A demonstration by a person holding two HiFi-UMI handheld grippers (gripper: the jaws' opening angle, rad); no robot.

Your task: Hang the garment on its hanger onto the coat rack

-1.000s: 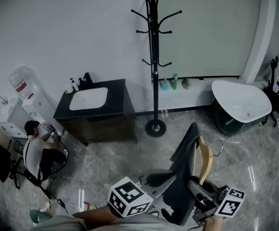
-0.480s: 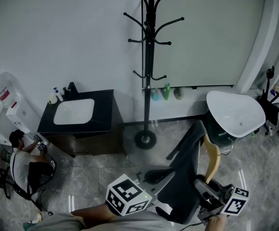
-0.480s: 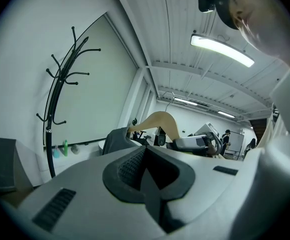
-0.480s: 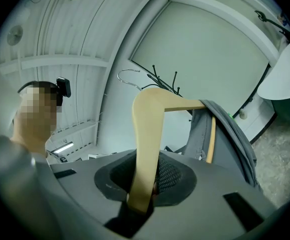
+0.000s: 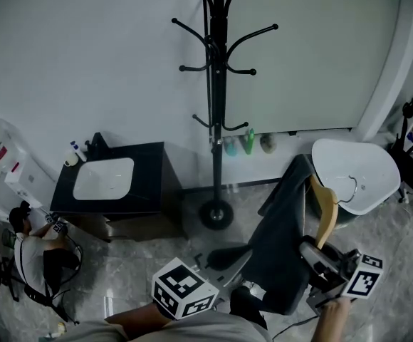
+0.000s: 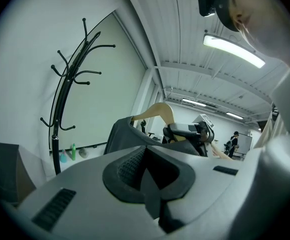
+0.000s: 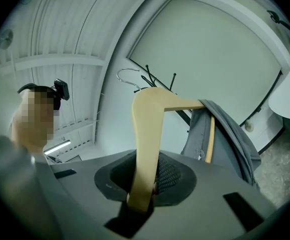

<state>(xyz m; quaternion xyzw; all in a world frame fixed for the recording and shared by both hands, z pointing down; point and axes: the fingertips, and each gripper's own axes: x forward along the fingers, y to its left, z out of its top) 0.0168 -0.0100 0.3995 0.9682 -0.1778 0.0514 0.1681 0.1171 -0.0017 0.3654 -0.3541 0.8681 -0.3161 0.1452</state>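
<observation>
Now, inspector, where does the item stand relative to the coat rack (image 5: 215,120)?

Short of it, to the rack's right and nearer the person, clear of every peg. The garment (image 5: 281,248) is draped over the hanger (image 5: 327,205), none of it touching the rack.

Handling assessment?

The garment is soft, dark cloth. I judge it light, liable to swing and to slide along the hanger if that is tilted. The hanger is pale wood, stiff, with a thin wire hook (image 5: 349,182) at its top. The hook is the only part fit to go over a peg.

Grip?

The right hand-held gripper (image 7: 144,184) is clamped on the bare wooden arm of the hanger, on the far side from the cloth. That hold is sound. The left hand-held gripper (image 6: 146,176) has its jaws together on nothing, beside the garment's lower edge. Recommend it steady the cloth if needed.
</observation>
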